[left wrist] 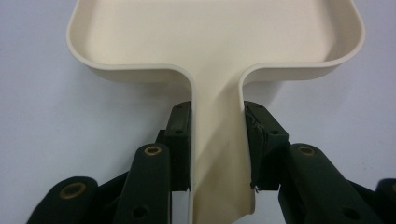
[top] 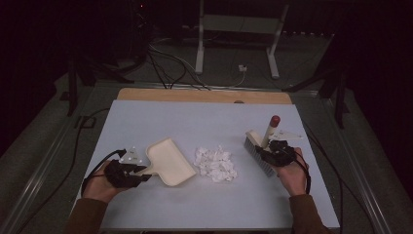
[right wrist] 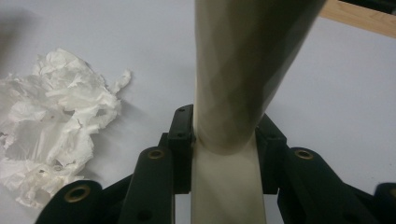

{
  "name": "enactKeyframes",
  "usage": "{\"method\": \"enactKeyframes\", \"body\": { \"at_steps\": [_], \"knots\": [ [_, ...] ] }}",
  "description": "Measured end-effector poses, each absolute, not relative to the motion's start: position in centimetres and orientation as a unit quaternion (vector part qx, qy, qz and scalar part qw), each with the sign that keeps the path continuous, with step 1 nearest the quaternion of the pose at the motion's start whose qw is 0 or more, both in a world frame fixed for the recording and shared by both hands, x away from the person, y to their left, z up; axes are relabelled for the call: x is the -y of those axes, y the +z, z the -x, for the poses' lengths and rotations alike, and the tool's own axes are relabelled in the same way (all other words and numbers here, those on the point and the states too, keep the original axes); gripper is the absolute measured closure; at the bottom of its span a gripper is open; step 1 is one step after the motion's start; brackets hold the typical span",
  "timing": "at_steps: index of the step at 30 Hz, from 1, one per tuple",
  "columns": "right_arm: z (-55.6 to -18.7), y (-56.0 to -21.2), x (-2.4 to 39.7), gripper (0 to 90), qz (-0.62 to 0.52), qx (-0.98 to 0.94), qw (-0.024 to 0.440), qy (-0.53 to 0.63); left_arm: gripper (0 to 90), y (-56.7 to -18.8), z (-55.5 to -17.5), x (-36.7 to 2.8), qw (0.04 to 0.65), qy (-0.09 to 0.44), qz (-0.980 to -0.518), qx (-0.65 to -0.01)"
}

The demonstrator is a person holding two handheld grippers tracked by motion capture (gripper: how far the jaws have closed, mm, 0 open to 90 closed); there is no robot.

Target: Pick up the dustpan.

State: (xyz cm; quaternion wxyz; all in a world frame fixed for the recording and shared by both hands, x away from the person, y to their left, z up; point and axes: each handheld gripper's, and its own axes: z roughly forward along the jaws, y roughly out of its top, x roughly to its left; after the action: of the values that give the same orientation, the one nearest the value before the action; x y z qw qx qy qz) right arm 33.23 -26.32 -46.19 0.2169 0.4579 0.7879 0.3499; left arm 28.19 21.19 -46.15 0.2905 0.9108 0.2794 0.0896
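Dustpan [top: 168,161] first, at the left of the pale tabletop [top: 146,122]: my left tool [top: 141,171] has its jaws clamped on the cream handle, one pad against each side, as the left gripper view shows with the dustpan [left wrist: 215,46] spreading wide beyond the grip. The pan lies flat on the tabletop with its open mouth turned toward the middle, and my left hand [top: 100,187] sits behind the tool near the front edge.

Just beside the pan's mouth, in the middle of the tabletop, lies a heap of crumpled white tissue scraps [top: 215,163]; pan and heap are close but I cannot tell whether they touch. In the right gripper view the same scraps [right wrist: 56,126] lie off to the left of my jaws.

To the right of the heap stands the hand brush [top: 260,151], its bristle head down near the tabletop and its cream handle tilted up and away, ending in a red tip [top: 275,119]. My right tool [top: 270,148] is clamped on that handle, and the right gripper view shows the brush handle [right wrist: 229,93] squeezed between both pads. My right hand [top: 292,173] holds the tool from the near side. A strip of bare wood [top: 204,95] runs along the tabletop's far edge.
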Motion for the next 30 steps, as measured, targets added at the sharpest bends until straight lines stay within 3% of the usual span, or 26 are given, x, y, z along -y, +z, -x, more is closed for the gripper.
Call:
{"method": "enactKeyframes", "body": {
  "at_steps": [30],
  "knots": [
    [-33.1,-45.1,25.3,67.3,-0.431,-0.791,0.204,0.383,66.9,-46.5,-28.6,-19.0,0.277,0.063,-0.934,-0.216]
  ]
}}
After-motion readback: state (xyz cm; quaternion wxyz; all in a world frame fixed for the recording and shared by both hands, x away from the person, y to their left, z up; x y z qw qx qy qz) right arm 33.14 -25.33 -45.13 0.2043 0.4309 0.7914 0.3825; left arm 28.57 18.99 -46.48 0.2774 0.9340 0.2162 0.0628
